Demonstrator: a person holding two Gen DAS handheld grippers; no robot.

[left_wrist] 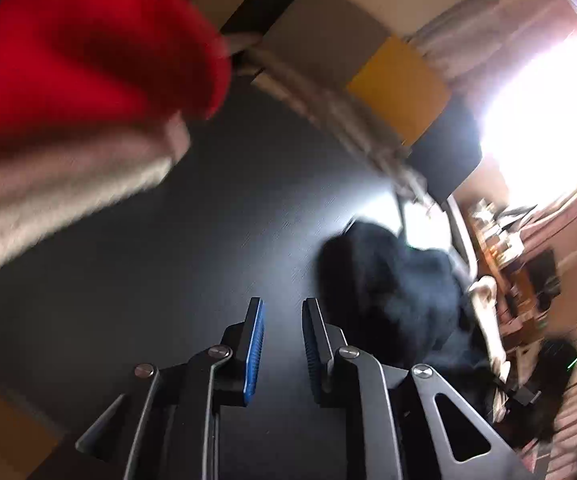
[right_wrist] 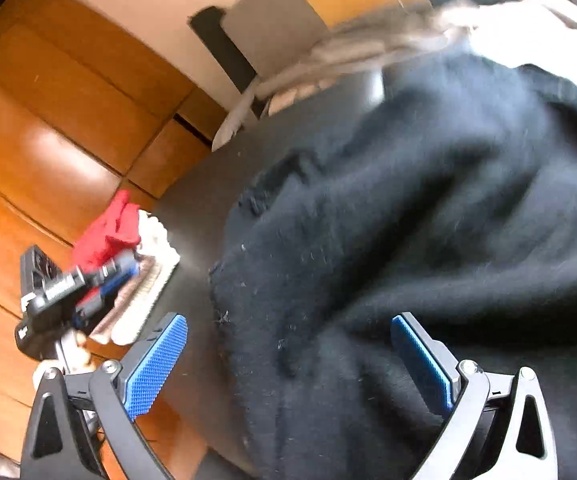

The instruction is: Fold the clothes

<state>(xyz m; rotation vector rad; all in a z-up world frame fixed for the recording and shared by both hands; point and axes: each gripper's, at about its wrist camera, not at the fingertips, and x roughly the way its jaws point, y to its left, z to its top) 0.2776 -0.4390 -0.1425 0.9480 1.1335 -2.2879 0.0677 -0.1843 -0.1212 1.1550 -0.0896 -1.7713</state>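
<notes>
black garment (right_wrist: 428,208) under wide right tool (right_wrist: 288,364) angled down, left tool (left_wrist: 283,344) narrowly parted, empty, over dark table (left_wrist: 216,220)

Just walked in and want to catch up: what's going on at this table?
A person is folding clothes with a handheld gripper in each hand. The right gripper hangs wide open over a crumpled black garment on the dark table, not gripping it. The left gripper is slightly open and empty above bare tabletop. A stack with a red garment on top sits near the table's edge.

Wooden floor (right_wrist: 48,128), bright window (left_wrist: 548,120)
</notes>
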